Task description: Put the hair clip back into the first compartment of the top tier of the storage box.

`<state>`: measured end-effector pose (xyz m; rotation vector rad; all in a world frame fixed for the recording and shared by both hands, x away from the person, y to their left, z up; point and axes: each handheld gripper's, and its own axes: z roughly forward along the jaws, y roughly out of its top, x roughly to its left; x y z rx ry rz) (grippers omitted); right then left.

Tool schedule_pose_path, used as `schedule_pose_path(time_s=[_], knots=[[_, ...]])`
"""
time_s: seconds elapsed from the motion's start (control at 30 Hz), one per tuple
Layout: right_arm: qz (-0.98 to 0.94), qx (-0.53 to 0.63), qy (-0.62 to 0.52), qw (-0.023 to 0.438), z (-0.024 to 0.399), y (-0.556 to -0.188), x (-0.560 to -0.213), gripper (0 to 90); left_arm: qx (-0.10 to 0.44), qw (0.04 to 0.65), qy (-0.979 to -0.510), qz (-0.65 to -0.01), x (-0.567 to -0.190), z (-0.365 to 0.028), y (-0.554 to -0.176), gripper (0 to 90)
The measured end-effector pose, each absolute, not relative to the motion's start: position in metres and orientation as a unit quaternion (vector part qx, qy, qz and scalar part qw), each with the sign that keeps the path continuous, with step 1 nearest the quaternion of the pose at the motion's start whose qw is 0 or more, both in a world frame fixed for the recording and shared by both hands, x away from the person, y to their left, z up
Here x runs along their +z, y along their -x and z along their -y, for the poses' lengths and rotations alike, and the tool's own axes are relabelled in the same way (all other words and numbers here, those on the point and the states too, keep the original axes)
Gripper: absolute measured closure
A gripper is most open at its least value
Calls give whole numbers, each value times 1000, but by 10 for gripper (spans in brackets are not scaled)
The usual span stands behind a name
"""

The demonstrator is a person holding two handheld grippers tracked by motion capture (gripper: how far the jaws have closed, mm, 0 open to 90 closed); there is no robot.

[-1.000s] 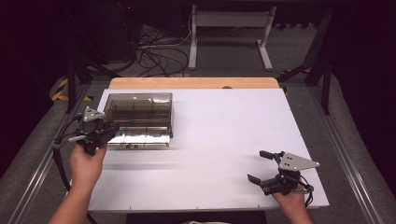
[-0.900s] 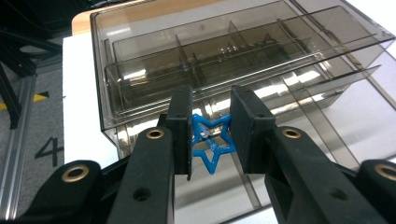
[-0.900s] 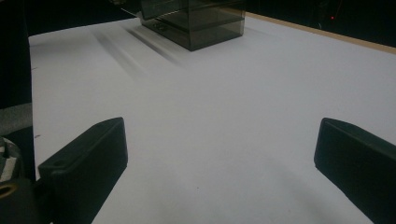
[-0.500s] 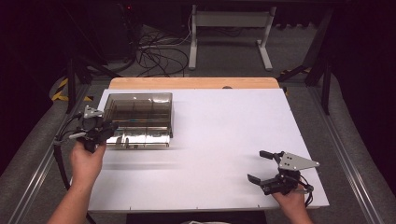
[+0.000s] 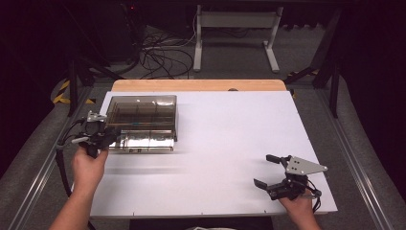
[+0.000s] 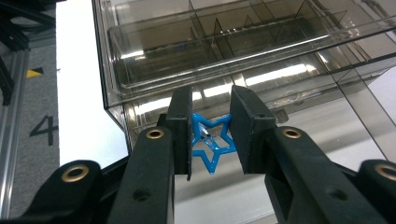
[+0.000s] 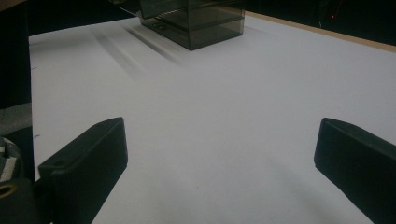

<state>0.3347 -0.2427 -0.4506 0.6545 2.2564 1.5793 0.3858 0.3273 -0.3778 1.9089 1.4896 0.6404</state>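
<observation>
Placement looks to be the step in hand: the left gripper (image 6: 210, 140) carries a small blue star-shaped clip (image 6: 211, 143) between its jaws, which are drawn in close on either side of it, and it hangs right at the near left corner of a smoky, transparent compartment box (image 5: 143, 122). In the high view that left gripper (image 5: 98, 136) sits at the left edge of the tabletop (image 5: 230, 143), touching or almost touching the box's left side. The box itself stands toward the far left corner of the white surface, and its inner dividers show through the tinted walls.

From the left gripper view, the star is low, in front of the box's lower front wall rather than above any compartment, so I judge the drop has not yet been made. The next move calls for lifting the clip above the rim, or finding whatever opening the box offers, and lining it up over one cell before letting go; whether the lid is open or shut I cannot tell.

The right gripper (image 5: 275, 175) rests near the near right corner of the tabletop, well apart from the box, jaws spread wide and holding nothing.
</observation>
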Motion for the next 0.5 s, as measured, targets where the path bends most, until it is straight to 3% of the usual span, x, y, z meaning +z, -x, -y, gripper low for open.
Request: schedule_pose_path(time_s=[0.5], knots=[[-789,550,-228,154,242,-335,-451,34,230,305,-728,-569,-383,-329,-387,709]])
